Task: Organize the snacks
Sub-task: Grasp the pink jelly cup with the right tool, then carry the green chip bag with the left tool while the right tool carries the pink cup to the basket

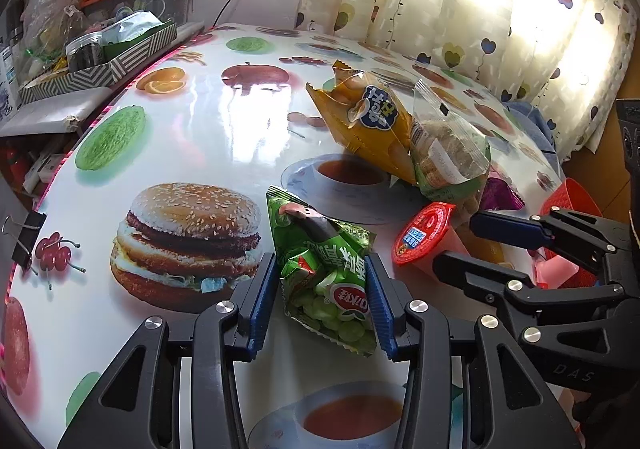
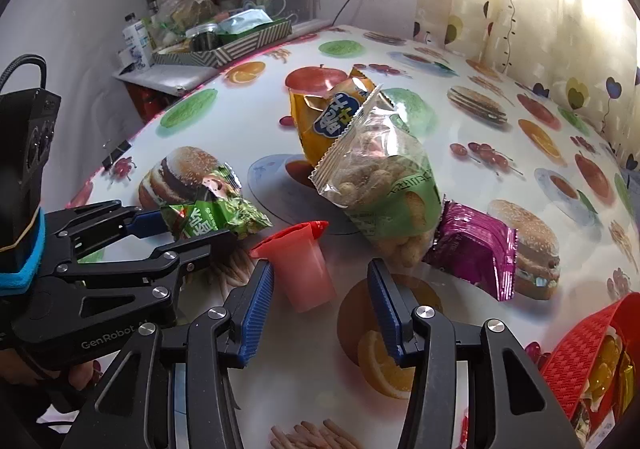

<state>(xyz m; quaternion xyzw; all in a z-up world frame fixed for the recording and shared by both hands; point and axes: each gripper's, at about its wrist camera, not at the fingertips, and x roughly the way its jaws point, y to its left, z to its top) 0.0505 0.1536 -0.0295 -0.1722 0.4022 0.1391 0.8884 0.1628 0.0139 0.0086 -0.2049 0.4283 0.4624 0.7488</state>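
- Green crinkled snack bag with grapes printed on it sits between the blue ribbed pads of the left tongs; the pads press on both its sides, so these tongs are pinching the bag just over the glossy desk with its printed burgers and fruit
- Seen from the right wrist camera, the same green bag sticks out of the left tongs at the left, beside a burger print
- Right tongs are spread wide, holding nothing; the red-lidded pink plastic jelly cup lies on its side between the pads, close to the left pad, though I cannot tell whether it touches
- Beyond the cup, a clear-and-green bag of peanuts leans against a yellow-orange chip bag with a blue logo
- Magenta foil packet lies just beside the peanut bag's lower end
- Red woven-pattern basket at the lower right edge holds yellow wrapped snacks
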